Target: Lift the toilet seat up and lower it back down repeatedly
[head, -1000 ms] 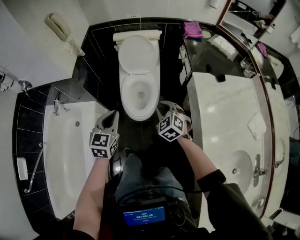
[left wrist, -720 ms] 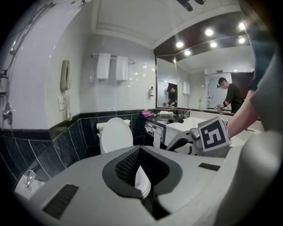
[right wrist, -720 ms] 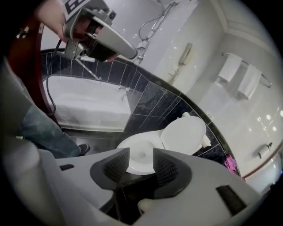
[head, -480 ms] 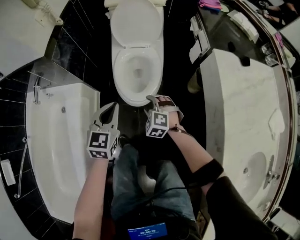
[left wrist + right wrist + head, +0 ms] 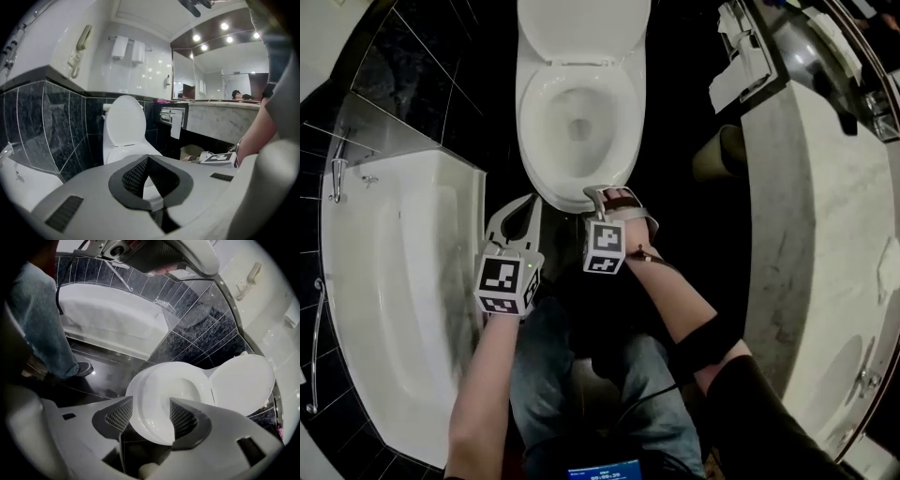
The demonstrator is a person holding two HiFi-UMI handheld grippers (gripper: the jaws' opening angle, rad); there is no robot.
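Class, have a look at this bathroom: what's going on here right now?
A person holds a gripper in each hand. The right gripper is at the front of the seat, jaws open with the seat's front edge between them and not pressing on it. The seat lies down on the bowl, and the lid stands up. The left gripper hangs beside the bowl, near the bathtub, jaws shut and empty.
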